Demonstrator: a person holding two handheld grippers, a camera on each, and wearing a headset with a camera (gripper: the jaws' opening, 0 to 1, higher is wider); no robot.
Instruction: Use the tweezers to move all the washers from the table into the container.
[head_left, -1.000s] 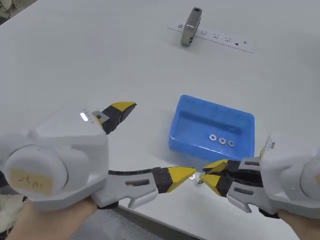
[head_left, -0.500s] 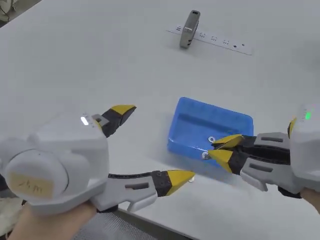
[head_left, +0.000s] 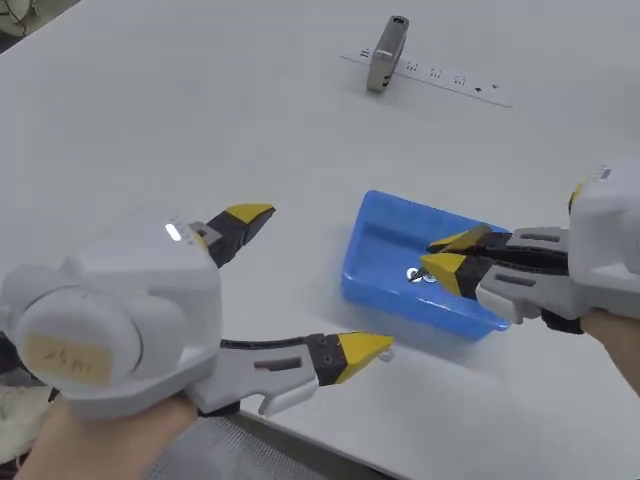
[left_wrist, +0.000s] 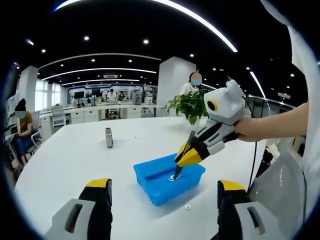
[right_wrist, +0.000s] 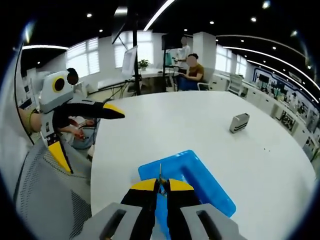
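Left gripper view: one washer (left_wrist: 188, 206) lies on the surface (left_wrist: 75, 165) just beside the blue container (left_wrist: 150, 187). Head view: washers (head_left: 417, 275) lie inside the container, beneath the tweezers (left_wrist: 177, 169) grasped by the right tongs (head_left: 447, 255). Left tongs (head_left: 305, 280) are released and spread wide. Beyond the container, a grey block (head_left: 385, 52) rests on a power strip (head_left: 450, 80).

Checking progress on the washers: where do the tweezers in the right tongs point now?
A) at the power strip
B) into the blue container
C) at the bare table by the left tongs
B: the right tongs hold the tweezers over the blue container, with the tips aimed down into its inside.
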